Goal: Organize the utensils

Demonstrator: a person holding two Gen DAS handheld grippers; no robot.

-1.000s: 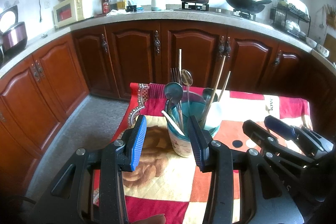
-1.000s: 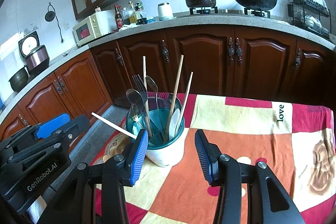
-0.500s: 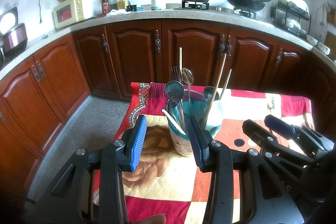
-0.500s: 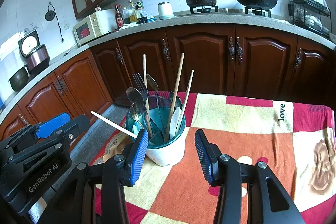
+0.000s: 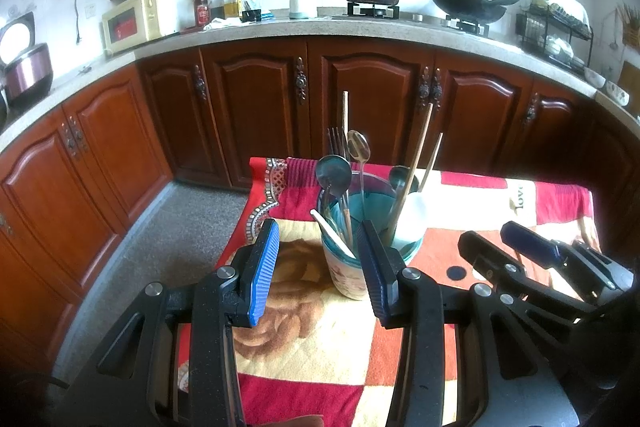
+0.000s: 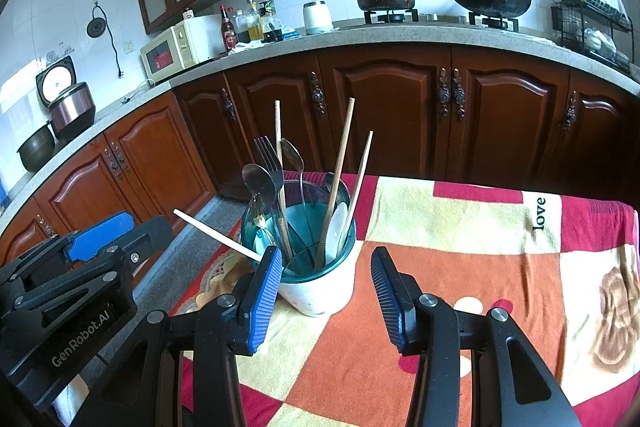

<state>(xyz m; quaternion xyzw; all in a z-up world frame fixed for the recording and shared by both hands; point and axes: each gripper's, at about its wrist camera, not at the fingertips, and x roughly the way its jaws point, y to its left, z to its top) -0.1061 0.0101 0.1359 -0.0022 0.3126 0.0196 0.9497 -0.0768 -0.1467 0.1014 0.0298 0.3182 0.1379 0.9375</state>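
Utensils (image 6: 280,179) stand gathered in the teal-lined holder cup (image 6: 316,291), near the left edge of the bench (image 6: 460,227) with its patchwork cloth — fork, metal spoons, chopsticks and a white spoon, all upright or leaning. Farthest left, one pale chopstick (image 6: 216,233) slants out over the rim toward the floor; looks like the only piece out of order. Left hand-held gripper (image 5: 316,267) released, jaws wide and empty, hovering near the cup on that same side. Right hand-held gripper (image 6: 324,299) likewise released, nothing between the pads, cup framed in its gap but not touched. Best to take the slanted chopstick with the left one, low on the shaft close to the rim, pinching squarely so the thin stick cannot roll between the ribbed pads. Then tip it upright slowly — a fast swing could knock the fork and spoons beside it. Worth steadying the cup wall with the right one first, since a tall load makes it likely to topple. Elsewhere on the cloth, no stray pieces in view.
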